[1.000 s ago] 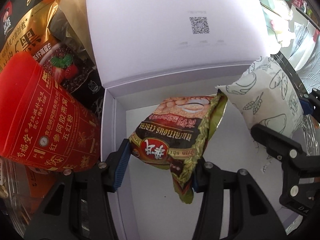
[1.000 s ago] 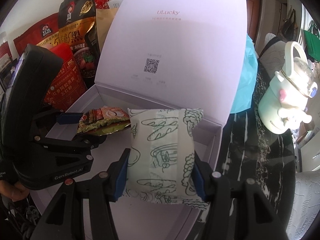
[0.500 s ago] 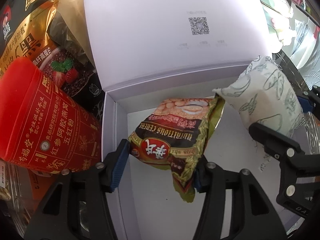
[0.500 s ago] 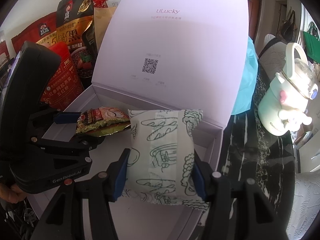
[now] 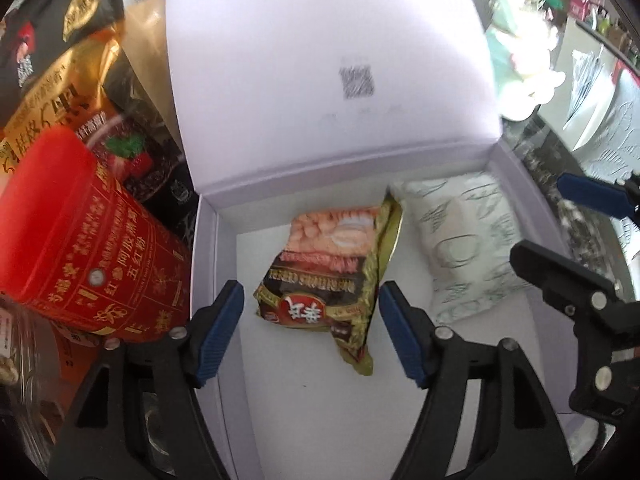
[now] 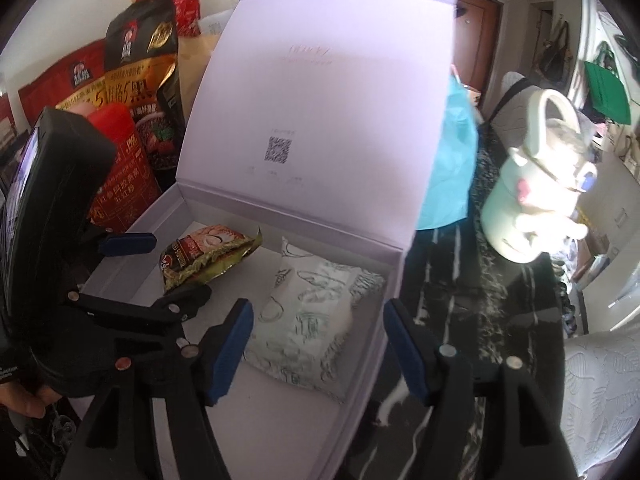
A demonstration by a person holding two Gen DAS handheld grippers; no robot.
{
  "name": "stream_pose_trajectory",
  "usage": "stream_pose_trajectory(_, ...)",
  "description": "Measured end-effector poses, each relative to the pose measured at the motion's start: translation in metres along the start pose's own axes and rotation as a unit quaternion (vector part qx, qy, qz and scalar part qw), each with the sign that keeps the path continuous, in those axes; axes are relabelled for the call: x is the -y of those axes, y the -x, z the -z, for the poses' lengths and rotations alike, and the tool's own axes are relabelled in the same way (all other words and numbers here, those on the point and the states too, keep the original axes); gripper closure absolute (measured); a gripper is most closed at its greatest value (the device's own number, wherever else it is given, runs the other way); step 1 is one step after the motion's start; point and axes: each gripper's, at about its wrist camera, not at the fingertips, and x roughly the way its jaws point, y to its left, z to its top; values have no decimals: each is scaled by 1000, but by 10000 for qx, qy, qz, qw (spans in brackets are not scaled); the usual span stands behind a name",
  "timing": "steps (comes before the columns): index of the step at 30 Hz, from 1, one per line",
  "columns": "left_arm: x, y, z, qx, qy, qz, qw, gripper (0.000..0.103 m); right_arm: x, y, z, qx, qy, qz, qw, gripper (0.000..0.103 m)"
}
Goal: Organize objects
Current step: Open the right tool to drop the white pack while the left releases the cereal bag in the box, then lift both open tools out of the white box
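Note:
A pale lilac box (image 5: 208, 264) (image 6: 376, 344) stands with its lid raised. On its floor lie a red-and-gold cereal packet (image 5: 332, 264) (image 6: 204, 256) and, to its right, a white packet with green line drawings (image 5: 464, 240) (image 6: 308, 320). My left gripper (image 5: 310, 336) hangs just above the cereal packet; its jaws are opening and the blue pads stand clear of the packet. My right gripper (image 6: 320, 356) hovers over the white packet's near right edge, its jaws opening too, pads apart from the packet. Neither gripper holds anything.
Left of the box stands a red tub (image 5: 80, 240) (image 6: 120, 172) with gold lettering, backed by several tall snack bags (image 5: 68, 92) (image 6: 140, 64). To the right, on the dark marbled tabletop (image 6: 480, 300), sit a white kettle-shaped jug (image 6: 536, 200) and a turquoise bag (image 6: 452, 160).
Both grippers have let go: the cereal packet and the white packet now lie on the box floor. Both pairs of jaws have widened and the grippers have lifted slightly.

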Motion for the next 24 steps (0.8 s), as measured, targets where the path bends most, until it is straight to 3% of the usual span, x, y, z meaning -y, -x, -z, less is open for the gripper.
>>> stream_pose_trajectory(11, -15, 52, 13, 511, 23, -120, 9986, 31, 5, 45, 8, 288, -248, 273, 9989, 31)
stream_pose_trajectory(14, 2, 60, 2, 635, 62, -140, 9979, 31, 5, 59, 10, 382, -297, 337, 9983, 27)
stream_pose_trajectory(17, 16, 27, -15, 893, 61, -203, 9958, 31, 2, 72, 11, 482, -303, 377, 9977, 24)
stream_pose_trajectory(19, 25, 42, -23, 1015, 76, -177, 9946, 31, 0, 81, 12, 554, -303, 420, 9971, 23)
stream_pose_trajectory(20, 18, 60, -9, 1083, 112, -134, 9940, 31, -1, 86, 13, 595, -309, 452, 9967, 22)
stream_pose_trajectory(24, 13, 76, -8, 1248, 263, -87, 9918, 31, -4, 103, 14, 699, -368, 535, 9954, 20)
